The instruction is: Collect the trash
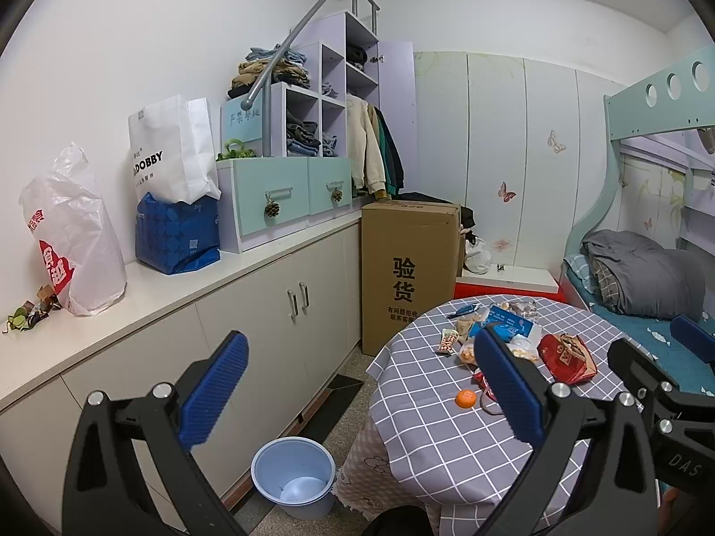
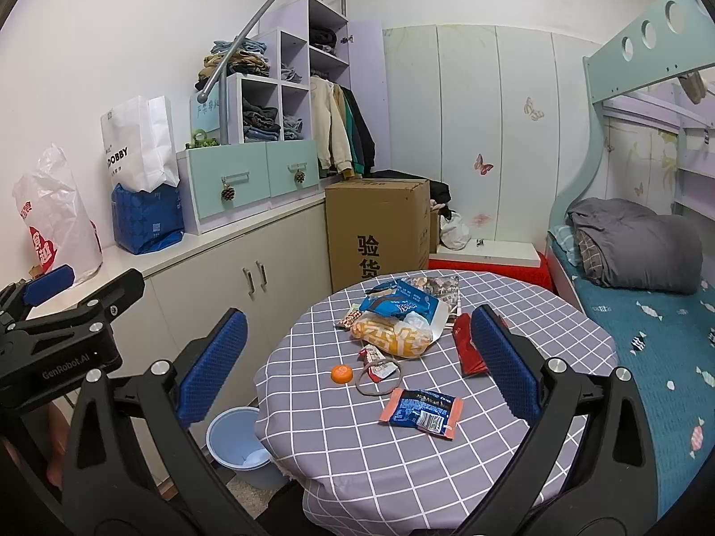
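Left jaws: my left gripper [image 1: 362, 384] is spread wide with nothing between its blue pads, held above the floor between the cabinet and the table.
Right jaws: my right gripper [image 2: 357, 366] is also spread wide and holds nothing, hovering over the round table [image 2: 558, 312].
Trash on table: a loose pile of wrappers sits toward the far side of the checked cloth: a blue packet [image 2: 397, 301] on top of a yellow-orange bag [image 2: 393, 337], with a red packet [image 2: 467, 344] just to their right.
Nearer pieces: an orange bottle cap [image 2: 342, 374], a small torn red-and-white sachet [image 2: 377, 364] and a flat blue-and-pink wrapper [image 2: 420, 411] lie apart from the pile, closer to me.
Bin: a pale blue waste bin [image 1: 292, 469] stands on the floor, just beside the table's left edge and in front of the cabinet [image 1: 268, 312].
Behind: a tall cardboard box [image 1: 409, 268] stands past the table.
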A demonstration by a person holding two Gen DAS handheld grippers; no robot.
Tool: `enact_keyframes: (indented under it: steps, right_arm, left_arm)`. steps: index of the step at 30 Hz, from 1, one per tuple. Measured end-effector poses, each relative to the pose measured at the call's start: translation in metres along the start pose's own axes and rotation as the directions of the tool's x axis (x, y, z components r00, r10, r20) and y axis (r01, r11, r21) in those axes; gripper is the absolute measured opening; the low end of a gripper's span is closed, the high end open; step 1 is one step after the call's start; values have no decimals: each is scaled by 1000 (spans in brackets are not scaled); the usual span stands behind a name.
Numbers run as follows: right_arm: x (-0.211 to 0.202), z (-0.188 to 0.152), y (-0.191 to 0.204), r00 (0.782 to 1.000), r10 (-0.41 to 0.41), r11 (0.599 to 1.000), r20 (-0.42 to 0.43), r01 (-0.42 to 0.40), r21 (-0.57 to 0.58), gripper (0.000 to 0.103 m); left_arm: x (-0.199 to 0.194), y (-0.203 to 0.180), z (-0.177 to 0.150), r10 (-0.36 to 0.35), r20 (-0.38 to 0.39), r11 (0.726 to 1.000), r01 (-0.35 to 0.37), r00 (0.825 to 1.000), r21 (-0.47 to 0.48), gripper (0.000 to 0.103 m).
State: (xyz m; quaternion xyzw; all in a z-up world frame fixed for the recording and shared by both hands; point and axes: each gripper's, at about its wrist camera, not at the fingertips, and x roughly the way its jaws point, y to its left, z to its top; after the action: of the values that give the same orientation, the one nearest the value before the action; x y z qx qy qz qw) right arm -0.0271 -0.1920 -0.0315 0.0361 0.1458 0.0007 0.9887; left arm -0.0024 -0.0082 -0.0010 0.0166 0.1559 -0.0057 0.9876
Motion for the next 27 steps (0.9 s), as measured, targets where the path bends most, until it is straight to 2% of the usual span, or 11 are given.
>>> enact_keyframes:
  steps: [27]
  right_arm:
    - [4,-1,2,1000,12,1000,-5,-12,7,98]
  left_arm:
    - [0,0,-1,-2,-3,1000,2,1000,-1,99]
